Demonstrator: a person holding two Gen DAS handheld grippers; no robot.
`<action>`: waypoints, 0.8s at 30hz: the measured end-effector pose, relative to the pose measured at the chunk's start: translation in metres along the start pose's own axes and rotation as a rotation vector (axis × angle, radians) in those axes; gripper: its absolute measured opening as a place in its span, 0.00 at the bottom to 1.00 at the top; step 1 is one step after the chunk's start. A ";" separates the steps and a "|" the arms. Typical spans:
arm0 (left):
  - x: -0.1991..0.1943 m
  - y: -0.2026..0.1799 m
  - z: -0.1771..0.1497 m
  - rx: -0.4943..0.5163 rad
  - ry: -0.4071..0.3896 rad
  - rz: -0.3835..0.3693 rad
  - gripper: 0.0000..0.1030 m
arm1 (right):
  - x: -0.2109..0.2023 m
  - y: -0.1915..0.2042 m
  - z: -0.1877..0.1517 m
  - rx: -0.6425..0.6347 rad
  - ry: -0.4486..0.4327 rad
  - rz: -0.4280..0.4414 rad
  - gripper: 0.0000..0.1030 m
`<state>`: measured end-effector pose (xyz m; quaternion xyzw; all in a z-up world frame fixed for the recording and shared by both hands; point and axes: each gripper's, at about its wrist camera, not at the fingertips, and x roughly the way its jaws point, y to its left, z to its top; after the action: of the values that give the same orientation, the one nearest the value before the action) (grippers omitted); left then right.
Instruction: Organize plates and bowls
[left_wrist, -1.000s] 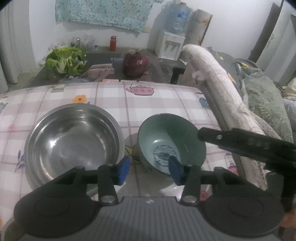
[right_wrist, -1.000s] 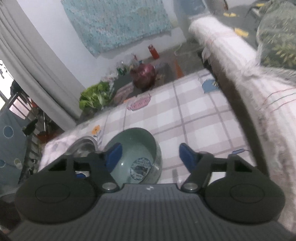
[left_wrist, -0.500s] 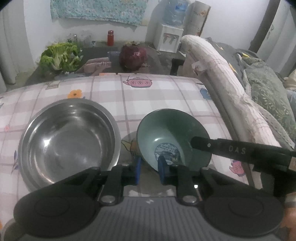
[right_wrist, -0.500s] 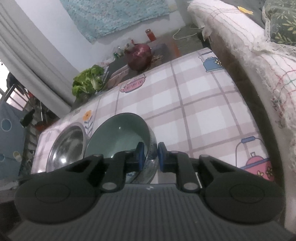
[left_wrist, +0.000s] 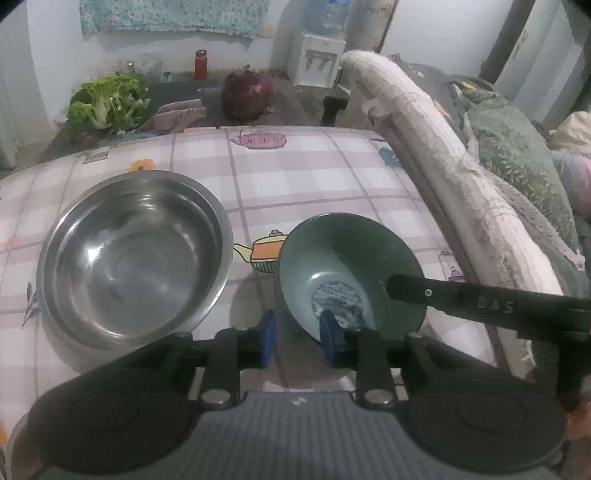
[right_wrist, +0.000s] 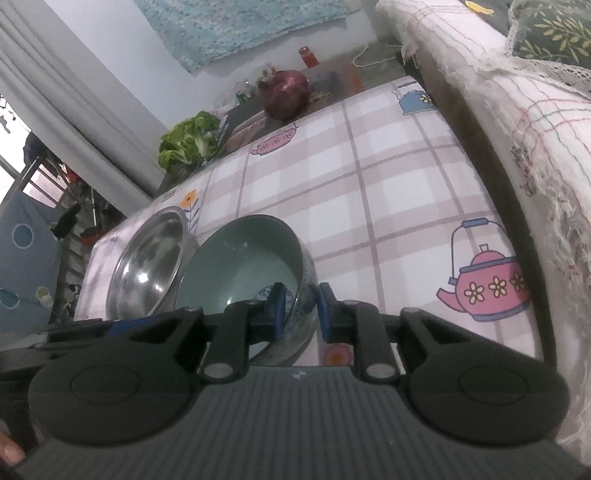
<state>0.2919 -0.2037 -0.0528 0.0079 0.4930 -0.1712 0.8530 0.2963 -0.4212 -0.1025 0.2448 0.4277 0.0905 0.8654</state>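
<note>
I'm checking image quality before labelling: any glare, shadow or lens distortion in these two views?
Left wrist view: dim light, soft glare patches inside the steel bowl, a shadow on the tablecloth beside the green bowl, and edges bowed by the fisheye. Right wrist view: brighter, a tilted horizon, bent plaid lines, and a window blown out at far left.
</note>
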 end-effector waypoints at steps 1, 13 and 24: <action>0.003 -0.001 0.001 0.003 0.005 0.004 0.26 | 0.000 -0.001 0.000 0.006 0.000 0.002 0.17; 0.000 -0.010 -0.004 0.036 0.016 0.027 0.27 | 0.005 -0.003 0.001 0.011 -0.008 0.010 0.16; 0.023 -0.015 0.003 0.062 0.050 0.086 0.28 | 0.005 -0.004 0.000 0.026 -0.003 0.020 0.19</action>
<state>0.3009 -0.2251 -0.0685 0.0596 0.5078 -0.1492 0.8464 0.2992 -0.4230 -0.1082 0.2602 0.4251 0.0932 0.8619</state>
